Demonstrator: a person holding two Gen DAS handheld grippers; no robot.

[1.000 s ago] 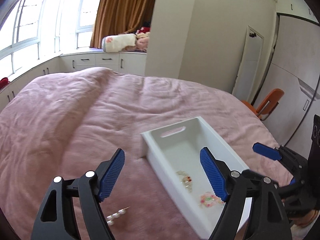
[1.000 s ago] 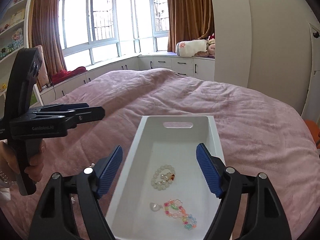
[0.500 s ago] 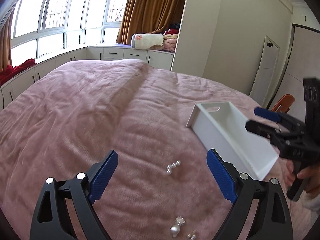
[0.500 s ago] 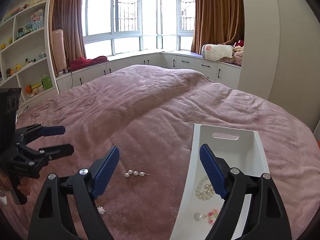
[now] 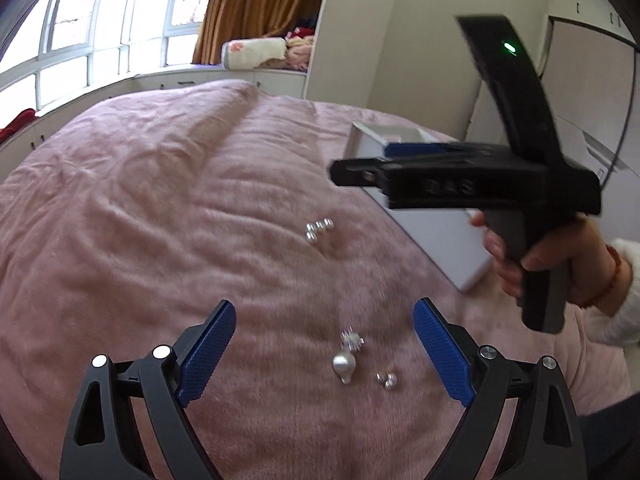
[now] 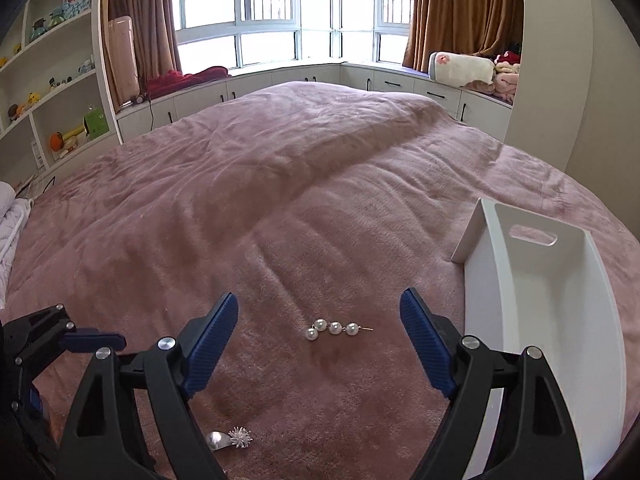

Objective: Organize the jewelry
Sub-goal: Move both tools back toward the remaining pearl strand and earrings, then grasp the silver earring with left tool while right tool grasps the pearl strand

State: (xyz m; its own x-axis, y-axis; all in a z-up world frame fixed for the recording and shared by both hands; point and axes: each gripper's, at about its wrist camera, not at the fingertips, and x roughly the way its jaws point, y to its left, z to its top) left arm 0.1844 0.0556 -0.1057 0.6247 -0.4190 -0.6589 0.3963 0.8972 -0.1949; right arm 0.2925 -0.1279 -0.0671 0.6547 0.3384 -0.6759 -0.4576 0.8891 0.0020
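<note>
- Left gripper [image 5: 324,350]: jaws spread wide, nothing between the blue pads; it hangs over the pink bedspread [image 5: 160,208].
- Silver drop earring [image 5: 347,356]: a spiky silver burst joined to a smooth pear-shaped bead, lying on the bedspread inside the left gripper's open span, a little right of centre and touching neither pad. In the right wrist view the same piece [image 6: 230,438] shows at the near edge, partly hidden behind the right gripper's left finger.
- Small silver stud [image 5: 386,380]: just right of and nearer than the drop earring, also between the left gripper's fingers.
- Pearl pin [image 6: 335,328]: four white pearls on a thin metal pin, one pearl kinked down at the left end, the pin tip pointing right. It lies flat on the bedspread between the right gripper's fingertips, roughly centred, clear of both pads. From the left wrist view it [image 5: 318,229] lies farther out than the earring.
- Right gripper [image 6: 320,324]: jaws wide apart, holding nothing. From the left wrist view its body [image 5: 460,176] is motion-blurred, held in the person's hand [image 5: 560,256], which wears a red bead bracelet.
- White tray [image 6: 484,292]: open-topped, a slot handle in its far wall, standing on the bedspread right of the pearl pin and apart from it; its contents are not visible here.
</note>
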